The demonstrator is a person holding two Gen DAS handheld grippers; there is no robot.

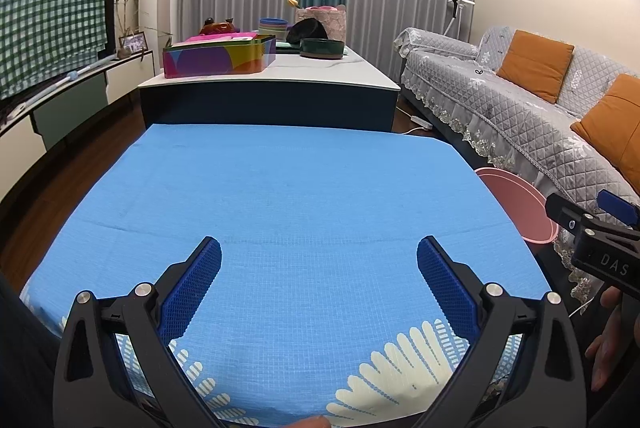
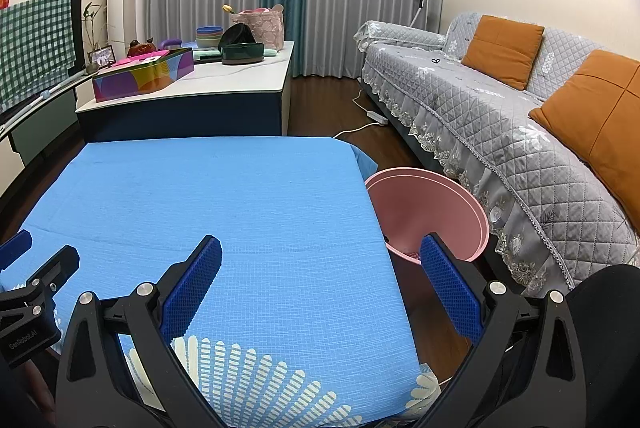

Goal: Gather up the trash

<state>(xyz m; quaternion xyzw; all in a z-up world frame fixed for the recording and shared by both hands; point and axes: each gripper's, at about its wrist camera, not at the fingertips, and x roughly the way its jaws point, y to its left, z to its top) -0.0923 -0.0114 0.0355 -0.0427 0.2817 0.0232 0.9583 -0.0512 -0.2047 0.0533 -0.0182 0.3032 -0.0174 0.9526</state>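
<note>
Left tongs (image 1: 319,256) and right tongs (image 2: 321,256) both spread wide, nothing between the pads, both held over the near edge of the worktop (image 1: 304,187). No trash visible anywhere on its blue cloth (image 2: 208,187) in either view. So either collection is finished or nothing has been laid out yet; can't tell which from this alone. The pink bin (image 2: 428,216) sits on the floor just beside the worktop's right edge, between it and the sofa (image 2: 500,115). Right view looks into the bin: small dark bits low inside near the rim, too small to identify, partly hidden by the right finger. Left view shows only the bin's (image 1: 516,203) outer side and rim, no contents, plus the right tongs' body entering at the right edge.
</note>
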